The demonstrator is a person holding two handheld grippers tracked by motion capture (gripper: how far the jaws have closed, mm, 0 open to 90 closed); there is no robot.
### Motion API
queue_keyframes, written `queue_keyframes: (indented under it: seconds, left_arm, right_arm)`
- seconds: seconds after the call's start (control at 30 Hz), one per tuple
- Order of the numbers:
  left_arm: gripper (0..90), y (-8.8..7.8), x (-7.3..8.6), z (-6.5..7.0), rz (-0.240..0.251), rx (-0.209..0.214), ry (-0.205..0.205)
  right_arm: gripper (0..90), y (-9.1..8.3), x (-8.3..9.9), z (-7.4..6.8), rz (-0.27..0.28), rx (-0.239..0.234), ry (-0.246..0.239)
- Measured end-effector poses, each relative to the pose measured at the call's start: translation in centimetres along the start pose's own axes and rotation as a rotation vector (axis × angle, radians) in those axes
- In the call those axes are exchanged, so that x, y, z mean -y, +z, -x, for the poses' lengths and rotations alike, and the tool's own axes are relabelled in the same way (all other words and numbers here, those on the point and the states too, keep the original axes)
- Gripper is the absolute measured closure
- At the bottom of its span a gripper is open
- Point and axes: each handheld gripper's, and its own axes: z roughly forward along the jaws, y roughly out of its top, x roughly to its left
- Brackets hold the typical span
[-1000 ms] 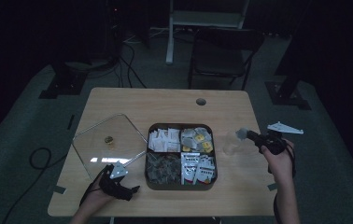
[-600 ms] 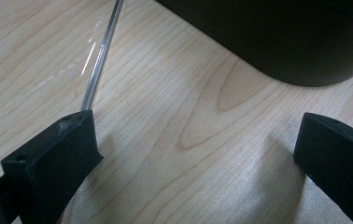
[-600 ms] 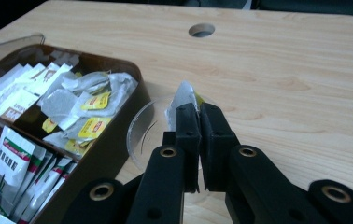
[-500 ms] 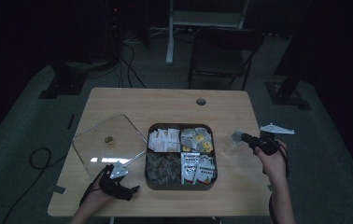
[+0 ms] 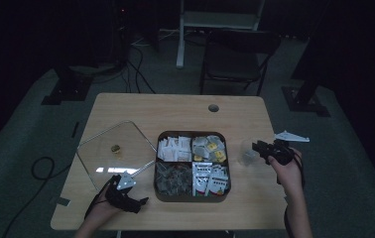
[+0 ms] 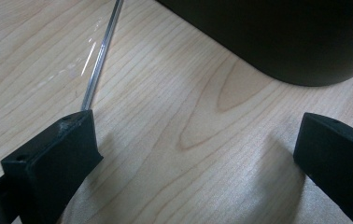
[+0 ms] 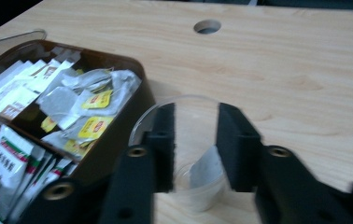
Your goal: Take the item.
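A: Item one, the clear plastic cup [image 7: 194, 154]. Location?

B: Upright on the wooden table [image 5: 185, 106], just beside the right wall of the dark four-compartment tea box [image 5: 191, 191]. A tea bag [image 7: 206, 171] lies at its bottom, leaning against the cup's inner wall.

A: Item two, the right gripper [image 7: 195, 144]. Condition?

B: Jaws a moderate gap apart, having just been opening. They hang over the cup's mouth, and the tea bag below them is free of the pads. In my judgement this is a release: the bag is delivered into the cup.

A: Item three, the left gripper [image 6: 188, 154].

B: Jaws wide apart and holding nothing, low over bare wood at the front left of the box. The edge of the clear lid [image 6: 101, 56] runs up to its left jaw, and I cannot tell whether it touches.

A: Box contents?

B: White sachets [image 5: 174, 148] rear left, yellow-tagged tea bags [image 5: 208, 147] rear right, dark packets [image 5: 173, 178] front left, red-and-green printed sachets [image 5: 210, 178] front right.

A: Handling note for the step?

B: Lift the right gripper straight up before any sideways travel; the cup is light, and a jaw catching its rim would likely tip it. Confirm that no string or tag clings to a pad. The left gripper is best kept still, clear of the lid.
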Motion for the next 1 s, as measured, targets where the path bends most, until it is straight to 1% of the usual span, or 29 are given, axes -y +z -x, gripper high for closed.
queue_keyframes:
  seconds: [0.03,0.07,0.1,0.13,0.17,0.2,0.27,0.3,0.43,0.47,0.5,0.53,0.6,0.7,0.73,0.83,1.0]
  left_arm:
    - [0.5,0.0,0.0,0.0,0.001,0.000,0.000]
    - [0.5,0.0,0.0,0.0,0.001,0.000,0.000]
    - [0.5,0.0,0.0,0.0,0.001,0.000,0.000]
    - [0.5,0.0,0.0,0.0,0.001,0.000,-0.001]
    - [0.5,0.0,0.0,0.0,0.001,0.000,-0.001]
    - [0.5,0.0,0.0,0.0,0.001,0.000,-0.001]
    - [0.5,0.0,0.0,0.0,0.001,0.000,-0.001]
    - [0.5,0.0,0.0,0.0,0.002,0.000,-0.001]
    - [0.5,0.0,0.0,0.0,0.002,0.000,-0.001]
    - [0.5,0.0,0.0,0.0,0.002,0.000,-0.001]
    - [0.5,0.0,0.0,0.0,0.002,0.000,-0.001]
    - [0.5,0.0,0.0,0.0,0.002,0.000,-0.001]
    - [0.5,0.0,0.0,0.0,0.002,0.000,-0.001]
    - [0.5,0.0,0.0,0.0,0.002,0.000,-0.002]
    - [0.5,0.0,0.0,0.0,0.003,-0.001,-0.001]
    - [0.5,0.0,0.0,0.0,0.001,-0.001,0.000]
    - [0.5,0.0,0.0,0.0,0.001,-0.001,0.001]
  right_arm:
    - [57.3,-0.1,-0.1,0.0,0.012,-0.001,-0.010]
    - [57.3,-0.1,-0.1,0.0,0.012,-0.001,-0.010]
    - [52.2,-0.1,-0.1,0.0,0.039,-0.007,-0.021]
    - [48.9,-0.2,-0.2,0.0,0.041,-0.019,-0.018]
    - [43.7,-0.1,-0.2,-0.1,0.051,-0.026,-0.016]
    - [42.5,-0.1,-0.2,-0.2,0.065,-0.027,-0.017]
    - [40.5,-0.1,-0.3,-0.3,0.069,-0.041,-0.019]
    - [38.2,-0.1,-0.3,-0.4,0.070,-0.044,-0.021]
    - [34.9,-0.2,-0.4,-0.8,0.078,-0.055,-0.028]
    - [32.6,-0.2,-0.4,-1.0,0.084,-0.060,-0.035]
    - [32.6,-0.2,-0.4,-1.0,0.084,-0.060,-0.035]
    - [30.0,-0.2,-0.5,-1.2,0.088,-0.069,-0.045]
    - [28.1,-0.2,-0.4,-1.4,0.100,-0.082,-0.049]
    - [26.1,-0.3,-0.4,-1.7,0.113,-0.088,-0.057]
    - [23.8,-0.4,-0.4,-2.0,0.123,-0.106,-0.072]
    - [22.0,-0.5,-0.3,-2.5,0.127,-0.125,-0.084]
    - [18.5,-0.8,0.2,-3.1,0.141,-0.154,-0.083]
